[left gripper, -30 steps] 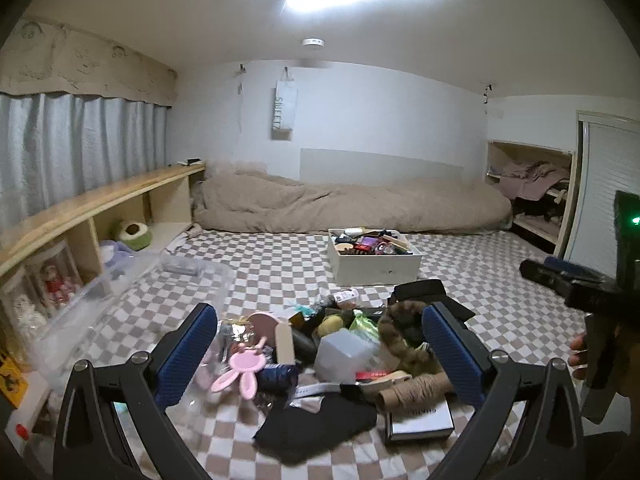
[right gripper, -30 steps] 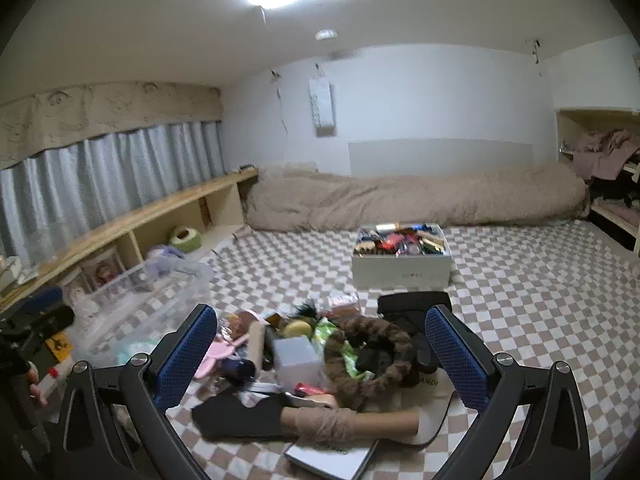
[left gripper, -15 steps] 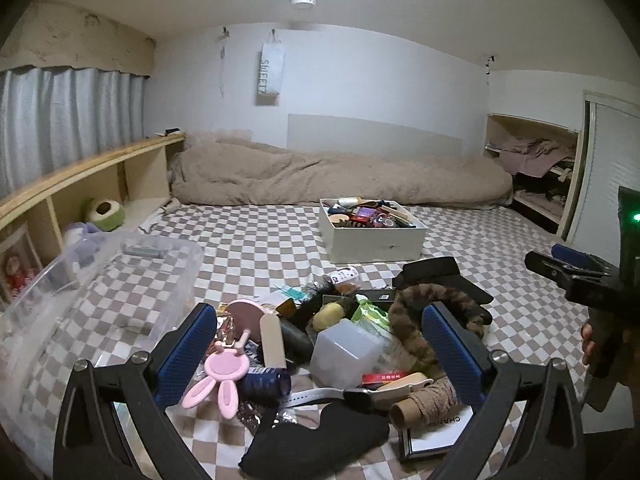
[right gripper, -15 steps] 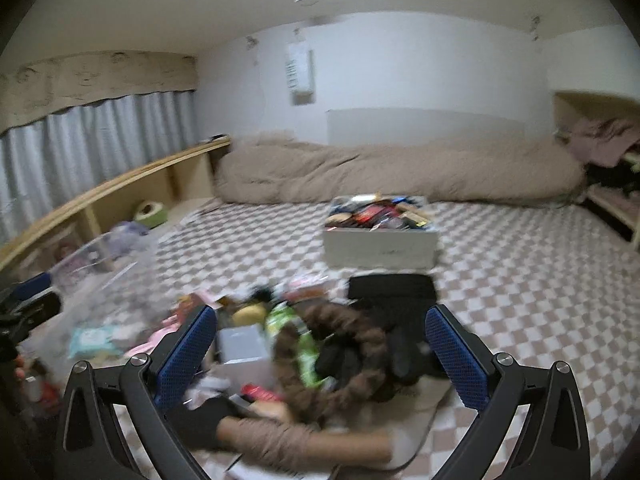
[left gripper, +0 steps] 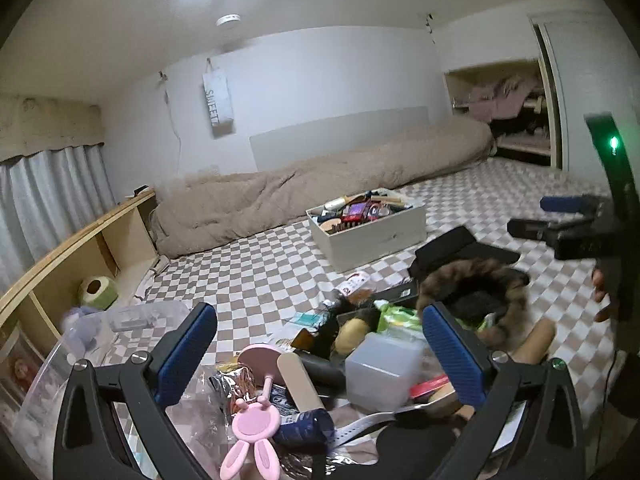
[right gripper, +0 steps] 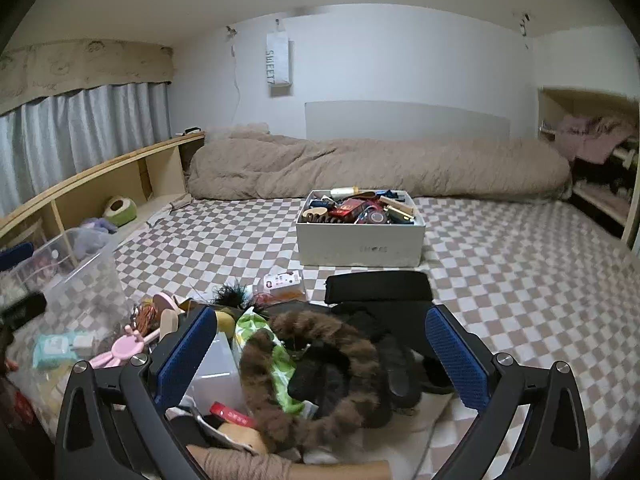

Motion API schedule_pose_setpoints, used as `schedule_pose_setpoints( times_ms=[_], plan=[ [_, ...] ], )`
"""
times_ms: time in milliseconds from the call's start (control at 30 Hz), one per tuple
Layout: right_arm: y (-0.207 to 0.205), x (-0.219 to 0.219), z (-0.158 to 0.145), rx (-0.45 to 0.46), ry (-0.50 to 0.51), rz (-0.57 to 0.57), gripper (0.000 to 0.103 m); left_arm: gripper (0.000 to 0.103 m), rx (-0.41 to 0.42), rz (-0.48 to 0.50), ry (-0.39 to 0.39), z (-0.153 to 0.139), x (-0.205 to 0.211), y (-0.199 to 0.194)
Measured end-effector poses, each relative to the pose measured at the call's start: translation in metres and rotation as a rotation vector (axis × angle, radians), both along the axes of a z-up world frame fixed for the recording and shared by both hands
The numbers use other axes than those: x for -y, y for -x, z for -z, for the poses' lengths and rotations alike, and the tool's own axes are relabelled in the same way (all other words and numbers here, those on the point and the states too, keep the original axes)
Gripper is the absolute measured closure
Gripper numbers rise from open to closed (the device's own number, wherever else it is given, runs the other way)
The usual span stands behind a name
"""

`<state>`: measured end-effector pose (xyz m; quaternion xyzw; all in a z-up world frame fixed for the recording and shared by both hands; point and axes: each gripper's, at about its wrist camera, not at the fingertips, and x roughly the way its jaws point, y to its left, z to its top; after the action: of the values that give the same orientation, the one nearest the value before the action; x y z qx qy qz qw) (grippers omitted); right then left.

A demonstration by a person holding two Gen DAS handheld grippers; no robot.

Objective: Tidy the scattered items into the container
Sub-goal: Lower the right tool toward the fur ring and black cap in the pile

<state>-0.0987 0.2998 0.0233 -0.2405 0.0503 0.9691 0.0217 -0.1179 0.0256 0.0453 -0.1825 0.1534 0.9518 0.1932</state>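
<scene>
Both claws have been lowered and tipped toward the pile since a second ago. Left claw point(left gripper: 316, 348) spread, empty, over the pink bunny holder point(left gripper: 250, 436). Right claw point(right gripper: 320, 356) released above the fur ring point(right gripper: 308, 368). Clear bin point(right gripper: 80, 280) at bed's left edge, nothing grasped yet.

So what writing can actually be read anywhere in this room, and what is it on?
"SWEET": printed down the white hanging pouch on the far wall.
White box full of items: faint print on its front, too blurred to read.
Small white packet on the checkered cover: print too small to read.
Red strip in the pile: print unreadable.
Nothing else legible.
</scene>
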Motion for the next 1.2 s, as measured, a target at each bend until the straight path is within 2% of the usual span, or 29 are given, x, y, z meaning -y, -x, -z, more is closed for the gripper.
schedule_pose_setpoints(
  times_ms=[233,367,533,633,767,867,1000,1100,1167,1200],
  plan=[
    [0.018,-0.007,0.022,0.073,0.077,0.035,0.0,0.0,0.193,0.059,0.012,0.049,-0.003,0.024],
    [0.029,-0.024,0.044,0.205,0.141,0.063,0.0,0.0,0.321,0.128,0.018,0.078,-0.009,0.022],
    [0.028,-0.048,0.067,0.299,0.168,0.103,0.0,0.0,0.437,0.258,0.057,0.11,-0.021,0.011],
    [0.025,-0.065,0.081,0.363,0.288,0.103,0.0,0.0,0.479,0.283,0.089,0.125,-0.024,0.009],
    [0.022,-0.074,0.091,0.412,0.408,0.094,0.0,0.002,0.474,0.26,0.146,0.143,-0.028,0.013],
    [0.024,-0.072,0.095,0.434,0.412,0.076,0.0,0.011,0.458,0.253,0.19,0.152,-0.03,0.013],
    [0.026,-0.065,0.099,0.466,0.404,0.041,0.0,0.014,0.407,0.263,0.267,0.163,-0.035,0.007],
    [0.029,-0.064,0.102,0.482,0.443,0.019,0.0,0.014,0.29,0.241,0.349,0.167,-0.04,-0.001],
    [0.029,-0.064,0.103,0.485,0.482,0.013,0.002,0.014,0.171,0.232,0.412,0.168,-0.043,-0.009],
    [0.03,-0.065,0.104,0.487,0.502,0.009,0.007,0.014,0.107,0.229,0.443,0.168,-0.045,-0.014]
  ],
)
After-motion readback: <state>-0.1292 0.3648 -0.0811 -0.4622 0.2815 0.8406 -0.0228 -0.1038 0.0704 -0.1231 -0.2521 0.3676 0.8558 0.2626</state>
